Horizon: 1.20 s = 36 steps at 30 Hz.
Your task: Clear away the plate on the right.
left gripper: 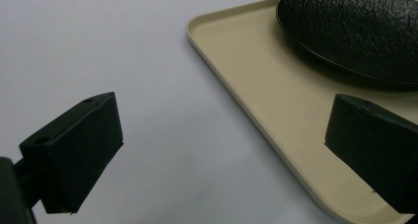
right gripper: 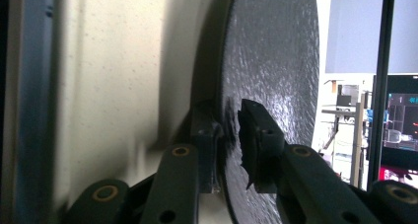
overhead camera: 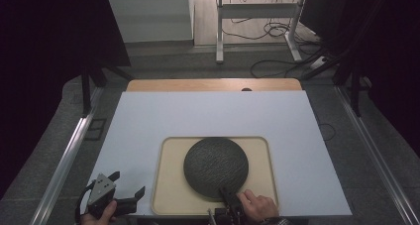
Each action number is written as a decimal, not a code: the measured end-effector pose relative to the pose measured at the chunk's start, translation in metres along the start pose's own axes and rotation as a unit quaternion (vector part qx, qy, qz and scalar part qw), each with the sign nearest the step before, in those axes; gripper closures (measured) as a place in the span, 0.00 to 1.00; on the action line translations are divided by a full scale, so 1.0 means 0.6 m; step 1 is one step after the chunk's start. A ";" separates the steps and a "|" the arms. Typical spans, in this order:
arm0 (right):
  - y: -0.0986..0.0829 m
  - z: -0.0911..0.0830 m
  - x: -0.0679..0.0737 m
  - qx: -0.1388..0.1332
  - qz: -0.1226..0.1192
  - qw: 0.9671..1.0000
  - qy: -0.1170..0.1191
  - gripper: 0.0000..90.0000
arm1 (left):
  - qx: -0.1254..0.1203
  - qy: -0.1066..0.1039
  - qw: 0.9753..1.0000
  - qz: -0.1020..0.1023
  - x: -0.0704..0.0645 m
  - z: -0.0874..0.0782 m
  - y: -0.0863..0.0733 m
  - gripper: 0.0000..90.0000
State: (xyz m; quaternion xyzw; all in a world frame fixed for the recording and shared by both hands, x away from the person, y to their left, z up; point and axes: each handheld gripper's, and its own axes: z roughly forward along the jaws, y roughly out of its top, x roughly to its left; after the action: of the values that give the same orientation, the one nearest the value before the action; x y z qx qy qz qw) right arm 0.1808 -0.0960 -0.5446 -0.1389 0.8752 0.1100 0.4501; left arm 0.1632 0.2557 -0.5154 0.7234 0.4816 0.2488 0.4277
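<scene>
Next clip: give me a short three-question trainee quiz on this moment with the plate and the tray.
1. True or false: the black plate lies on the beige tray.
2. Which gripper has its jaws either side of the plate's rim: A) the left gripper, B) the right gripper?
3. Fill in: the left gripper's jaws stand wide ____, one over the white table, the other over the tray's edge.

Key: 1. True. 2. B; the right gripper view shows one jaw under the rim and one on top, close in, though full contact is hard to judge. 3. open.
</scene>
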 end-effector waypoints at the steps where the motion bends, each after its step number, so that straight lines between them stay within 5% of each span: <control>1: 0.000 -0.002 0.000 0.003 0.007 1.000 0.002 0.82 | 0.000 0.000 1.000 0.000 0.000 0.000 0.000 0.01; 36: -0.007 -0.038 -0.018 -0.011 0.031 0.999 0.021 0.72 | 0.001 -0.001 1.000 0.001 0.000 0.000 0.000 0.01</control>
State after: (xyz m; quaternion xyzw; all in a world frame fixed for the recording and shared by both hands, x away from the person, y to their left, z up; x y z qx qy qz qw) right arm 0.1710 -0.1056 -0.5229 -0.1192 0.8868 0.1303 0.4270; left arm 0.1633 0.2557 -0.5155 0.7243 0.4809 0.2477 0.4275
